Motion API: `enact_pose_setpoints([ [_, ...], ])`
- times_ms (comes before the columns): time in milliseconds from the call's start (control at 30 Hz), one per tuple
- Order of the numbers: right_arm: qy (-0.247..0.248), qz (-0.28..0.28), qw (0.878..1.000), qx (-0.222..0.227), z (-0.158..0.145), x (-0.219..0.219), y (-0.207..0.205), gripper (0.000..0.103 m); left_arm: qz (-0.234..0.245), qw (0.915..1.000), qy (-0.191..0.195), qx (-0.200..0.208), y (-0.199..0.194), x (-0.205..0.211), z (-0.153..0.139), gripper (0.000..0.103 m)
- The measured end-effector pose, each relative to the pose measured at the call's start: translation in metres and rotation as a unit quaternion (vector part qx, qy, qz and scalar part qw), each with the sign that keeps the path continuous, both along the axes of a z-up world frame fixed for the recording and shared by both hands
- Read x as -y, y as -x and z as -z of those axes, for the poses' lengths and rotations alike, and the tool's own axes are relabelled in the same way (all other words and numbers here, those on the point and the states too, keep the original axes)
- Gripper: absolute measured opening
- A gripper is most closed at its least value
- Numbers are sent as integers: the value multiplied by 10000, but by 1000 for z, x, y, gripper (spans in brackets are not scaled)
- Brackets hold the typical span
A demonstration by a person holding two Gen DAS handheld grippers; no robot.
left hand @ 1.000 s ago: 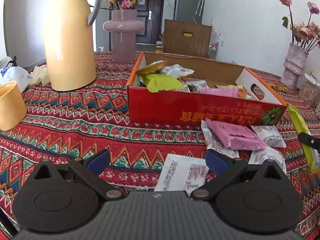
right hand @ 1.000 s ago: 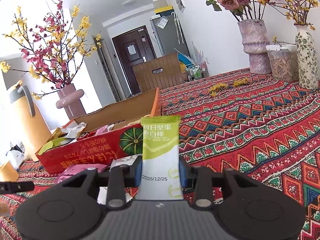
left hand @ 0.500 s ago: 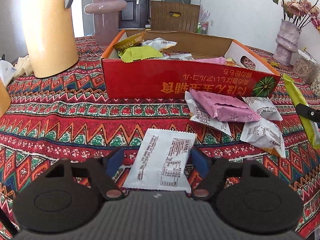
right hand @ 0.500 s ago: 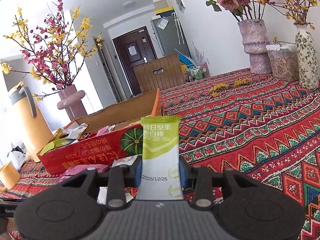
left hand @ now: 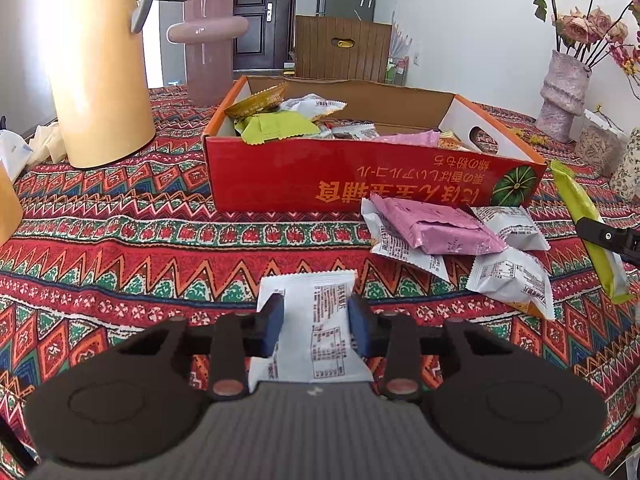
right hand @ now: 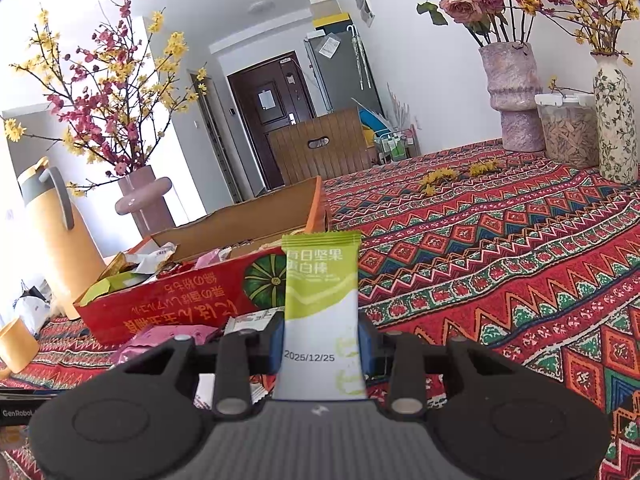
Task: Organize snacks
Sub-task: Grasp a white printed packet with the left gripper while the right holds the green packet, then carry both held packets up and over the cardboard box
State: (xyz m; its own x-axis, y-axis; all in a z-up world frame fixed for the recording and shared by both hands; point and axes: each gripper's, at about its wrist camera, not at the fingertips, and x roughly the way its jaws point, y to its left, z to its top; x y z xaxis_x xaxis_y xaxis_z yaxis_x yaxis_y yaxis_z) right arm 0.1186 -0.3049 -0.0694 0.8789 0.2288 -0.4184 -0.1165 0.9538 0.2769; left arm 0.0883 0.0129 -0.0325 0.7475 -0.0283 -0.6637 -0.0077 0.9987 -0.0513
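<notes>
Left gripper [left hand: 316, 326], low in the frame's centre, has just been closing and its blue pads [left hand: 274, 322] now pinch a flat white snack packet [left hand: 316, 332] on the patterned red tablecloth [left hand: 120, 264]. Right gripper [right hand: 320, 344] clamps an upright green-and-white snack bar wrapper [right hand: 322, 308]. Mid-frame, the open red cardboard box [left hand: 360, 178] holds mixed wrapped snacks; pink and white packets [left hand: 460, 240] lie just beside it.

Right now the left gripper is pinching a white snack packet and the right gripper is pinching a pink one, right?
Not quite. The right gripper is pinching a green and white packet, as the right wrist view shows. The pink packet lies loose on the tablecloth by the red box. The left gripper does pinch the white snack packet.
</notes>
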Motion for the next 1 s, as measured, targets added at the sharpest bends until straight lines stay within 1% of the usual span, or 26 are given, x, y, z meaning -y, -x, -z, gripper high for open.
enact_pose_setpoints([
  [67,23,3,10000,7,-1,-1,1,35,10,10000,9,-1,0,-1,0,37],
  [133,38,12,10000,0,-1,-1,1,35,7,10000,14,13,1,-1,0,39],
  [167,44,15,10000,-5,-1,-2,2,35,2,10000,1,37,3,-1,0,46],
  [200,48,20,10000,-8,-2,-2,2,35,-15,10000,-17,61,4,-1,-1,57],
  [233,52,22,10000,-10,-2,-2,3,35,-41,9999,-43,85,5,-1,-1,63],
  [267,58,23,10000,-11,-2,-2,3,35,-72,9999,-74,99,6,-1,-1,72],
  [333,66,24,10000,-14,-2,-2,4,35,-116,9999,-91,45,7,-2,1,72],
  [367,71,21,10000,-14,-2,-3,4,35,-143,9999,-89,4,6,-2,3,70],
  [400,76,19,10000,-12,-3,-3,5,35,-176,9998,-83,-58,5,-3,5,64],
  [433,77,9,10000,-5,-3,-4,5,35,-192,9997,-70,-134,3,-3,9,60],
  [467,77,-3,10000,4,-4,-4,6,35,-209,9996,-137,-102,3,-1,11,55],
  [500,76,-17,10000,11,-4,-5,7,35,-211,9995,-247,-62,5,3,12,53],
  [733,83,-100,9999,61,-8,-9,10,35,-149,9996,-249,64,11,5,11,47],
  [967,135,-166,9996,185,-18,-17,17,35,-148,9993,-210,269,17,1,0,39],
  [1000,142,-177,9995,201,-19,-19,17,35,-148,9992,-210,297,18,0,-1,29],
])
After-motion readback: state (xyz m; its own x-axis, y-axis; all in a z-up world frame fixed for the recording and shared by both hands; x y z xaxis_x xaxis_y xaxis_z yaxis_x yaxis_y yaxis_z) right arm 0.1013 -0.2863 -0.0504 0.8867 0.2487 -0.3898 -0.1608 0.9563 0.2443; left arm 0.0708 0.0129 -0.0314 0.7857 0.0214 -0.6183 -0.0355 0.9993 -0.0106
